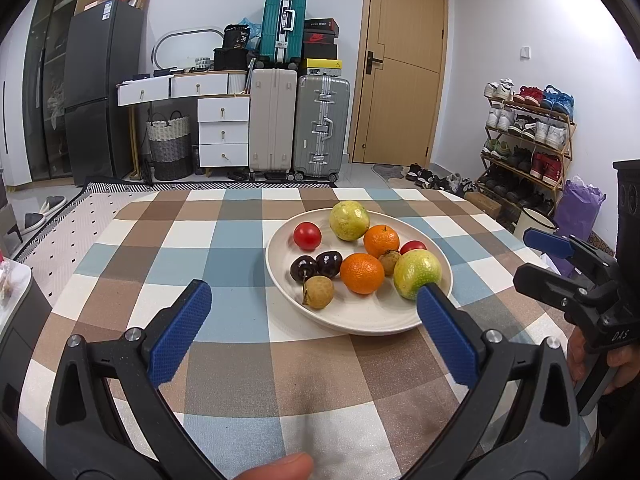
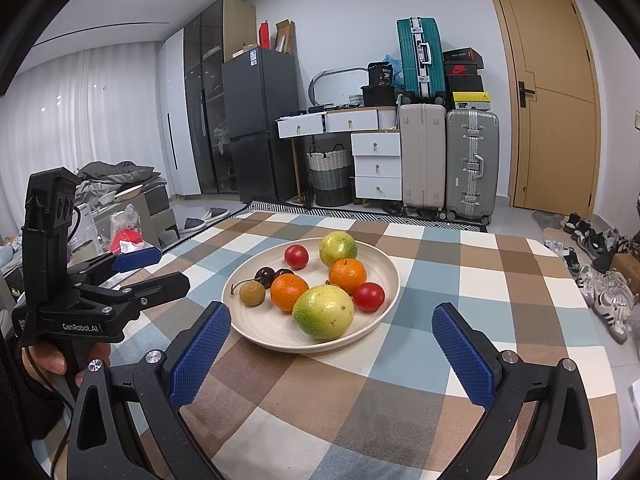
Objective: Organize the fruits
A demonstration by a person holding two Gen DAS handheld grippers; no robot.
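The sorting looked finished or nearly so; every fruit in sight lay on the cream plate [image 2: 390, 300] on the checked table [image 2: 460, 360], none loose on the cloth. It held two green-yellow citrus [image 2: 323, 312], two oranges [image 2: 289, 292], two tomatoes [image 2: 368, 296], dark cherries [image 1: 316, 266] and longans [image 1: 319, 291]. The left claw [image 1: 314, 342] and the right claw [image 2: 330, 358] both stood wide, holding nothing, just short of the plate.

"GenRobot.AI" is showing in white on the black body of the left tongs [image 2: 136, 270]. "DAS" is showing on the right tongs [image 1: 538, 258]. A black tub [image 2: 382, 74] is bearing "38", and a red shoebox [image 2: 460, 69] is carrying the Nike swoosh.
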